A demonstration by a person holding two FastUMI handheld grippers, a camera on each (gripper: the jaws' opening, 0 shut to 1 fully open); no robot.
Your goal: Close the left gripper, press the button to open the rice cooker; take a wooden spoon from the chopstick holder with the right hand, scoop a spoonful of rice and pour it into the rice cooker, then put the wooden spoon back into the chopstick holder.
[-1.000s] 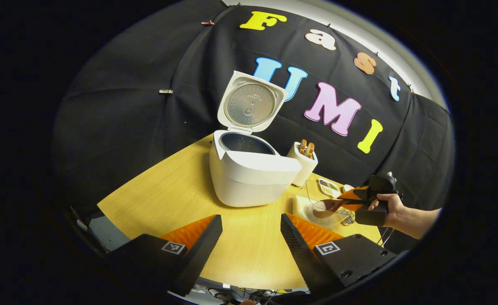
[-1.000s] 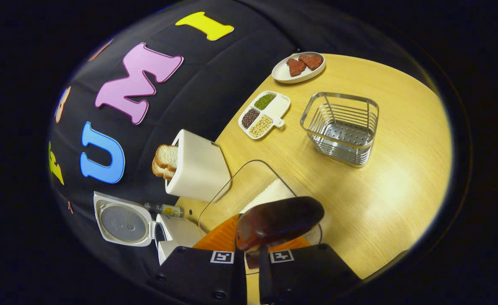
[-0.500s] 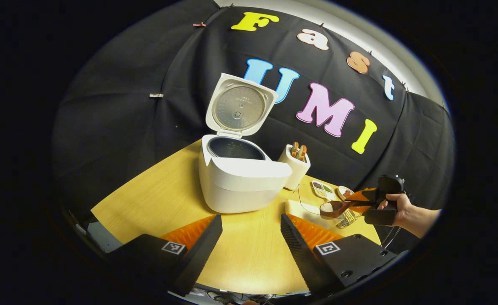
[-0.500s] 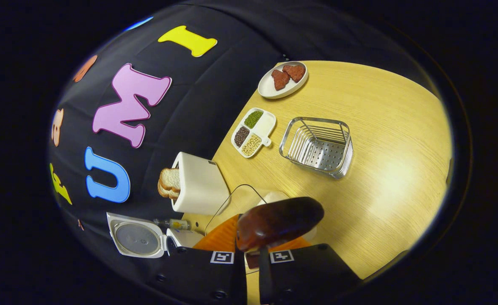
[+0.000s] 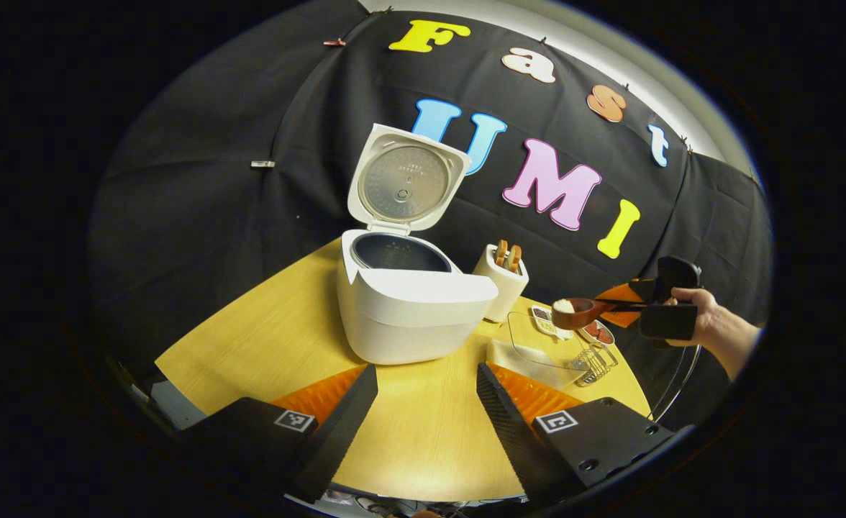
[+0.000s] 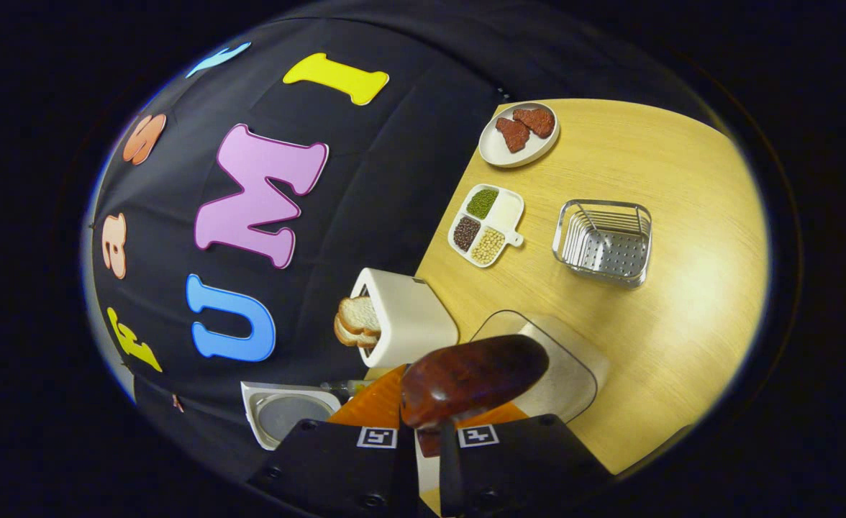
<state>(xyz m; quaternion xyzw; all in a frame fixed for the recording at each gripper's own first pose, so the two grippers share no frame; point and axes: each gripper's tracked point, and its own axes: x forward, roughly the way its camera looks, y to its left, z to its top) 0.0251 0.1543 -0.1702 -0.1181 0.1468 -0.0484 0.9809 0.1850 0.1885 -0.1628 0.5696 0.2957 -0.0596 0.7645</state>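
The rice cooker (image 5: 408,306) stood on the wooden bench (image 5: 279,324) with its lid (image 5: 405,180) swung fully up and the dark inner pot open to the air above it. In front of the cooker lay a broad bare stretch of bench running to the near edge, and over that stretch the left gripper (image 5: 426,403) hung with its fingers spread wide, holding nothing. To the cooker's right and just beside it stood a white toaster (image 5: 502,284) with bread slices in its slots. Farther right of the cooker, in the air above the bench, the right gripper (image 5: 628,306), held by a hand (image 5: 703,320), was clamped on the handle of the wooden spoon (image 5: 585,313), whose bowl carried a small heap of white rice and pointed toward the cooker, well apart from it. Below the spoon sat a clear container of rice (image 5: 538,349). In the right gripper view the spoon's dark bowl covered that gripper's narrow gap, with the clear container (image 6: 560,360) under it. Beyond it, toward the bench's far edge, lay a divided dish of beans (image 6: 485,224), a wire chopstick holder (image 6: 603,241) and a small plate with two reddish pieces (image 6: 520,133), with open wood between them. Black cloth walled the booth behind the cooker.
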